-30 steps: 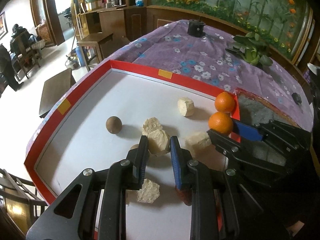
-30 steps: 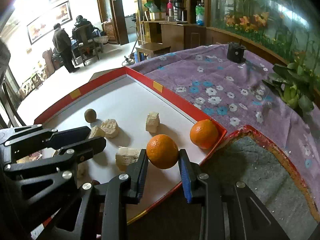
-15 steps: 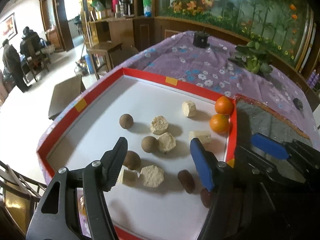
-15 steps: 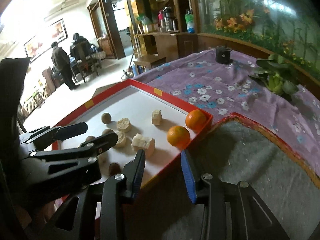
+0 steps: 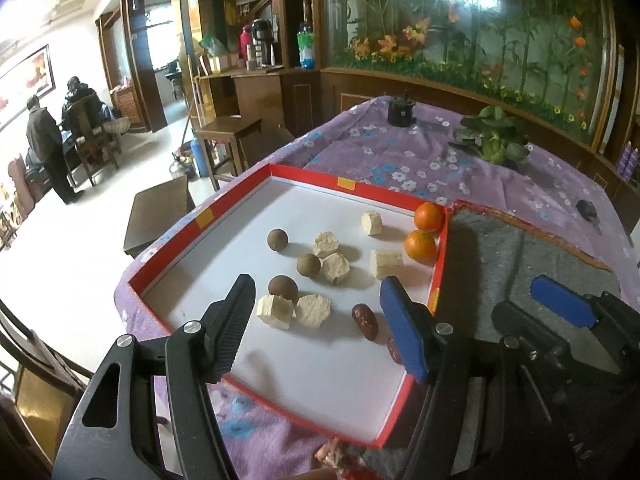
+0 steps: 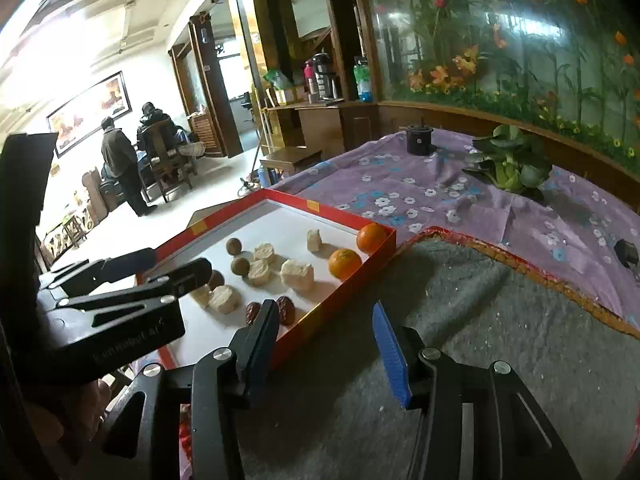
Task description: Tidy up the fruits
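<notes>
two oranges (image 5: 420, 245) sit at the tray's (image 5: 240, 196) far right corner; left gripper (image 5: 316, 312) empty, spread; right gripper (image 6: 324, 340) empty, opening; a nudge perhaps rolls them.

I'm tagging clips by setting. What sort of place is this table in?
Probably a home's living and dining area, or a small guesthouse: a table under a flowered purple cloth, a glass screen painted with bamboo and flowers, and a wooden sideboard holding thermos flasks.

Black claw (image 5: 316, 320) frames, silver screws, one blue pad each
</notes>
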A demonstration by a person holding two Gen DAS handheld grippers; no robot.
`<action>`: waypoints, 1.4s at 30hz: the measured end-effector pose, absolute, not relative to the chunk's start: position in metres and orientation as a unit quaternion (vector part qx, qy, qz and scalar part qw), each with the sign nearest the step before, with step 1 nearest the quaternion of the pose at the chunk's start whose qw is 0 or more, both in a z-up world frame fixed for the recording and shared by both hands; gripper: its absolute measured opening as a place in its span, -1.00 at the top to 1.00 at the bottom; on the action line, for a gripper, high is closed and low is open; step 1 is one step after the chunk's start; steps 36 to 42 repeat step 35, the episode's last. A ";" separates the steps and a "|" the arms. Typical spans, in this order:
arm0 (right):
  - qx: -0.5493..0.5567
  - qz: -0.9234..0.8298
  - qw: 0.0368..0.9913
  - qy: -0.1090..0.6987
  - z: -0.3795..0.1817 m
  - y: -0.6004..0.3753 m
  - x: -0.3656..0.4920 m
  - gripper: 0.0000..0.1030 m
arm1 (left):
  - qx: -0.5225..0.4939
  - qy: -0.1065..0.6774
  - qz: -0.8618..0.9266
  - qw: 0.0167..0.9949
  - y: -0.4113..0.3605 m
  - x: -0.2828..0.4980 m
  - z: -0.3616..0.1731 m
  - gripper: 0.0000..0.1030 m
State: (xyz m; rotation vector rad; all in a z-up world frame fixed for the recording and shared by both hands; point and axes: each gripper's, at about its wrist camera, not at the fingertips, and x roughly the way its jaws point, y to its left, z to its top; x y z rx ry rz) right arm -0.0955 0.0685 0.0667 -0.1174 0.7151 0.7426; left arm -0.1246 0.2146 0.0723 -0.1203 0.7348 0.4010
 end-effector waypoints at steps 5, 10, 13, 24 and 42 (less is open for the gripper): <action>-0.063 0.357 0.869 0.336 0.070 0.063 -0.108 0.08 | -0.058 0.352 0.186 0.915 0.207 -0.132 0.078 -0.27; -0.064 0.356 0.871 0.332 0.074 0.060 -0.114 0.08 | -0.062 0.348 0.185 0.917 0.206 -0.137 0.082 -0.27; -0.060 0.359 0.870 0.331 0.075 0.058 -0.117 0.08 | -0.066 0.348 0.187 0.916 0.207 -0.139 0.082 -0.27; -0.068 0.362 0.868 0.334 0.073 0.061 -0.116 0.07 | -0.070 0.355 0.181 0.915 0.208 -0.136 0.080 -0.27; -0.066 0.359 0.865 0.344 0.067 0.061 -0.110 0.07 | -0.056 0.342 0.193 0.918 0.208 -0.133 0.078 -0.27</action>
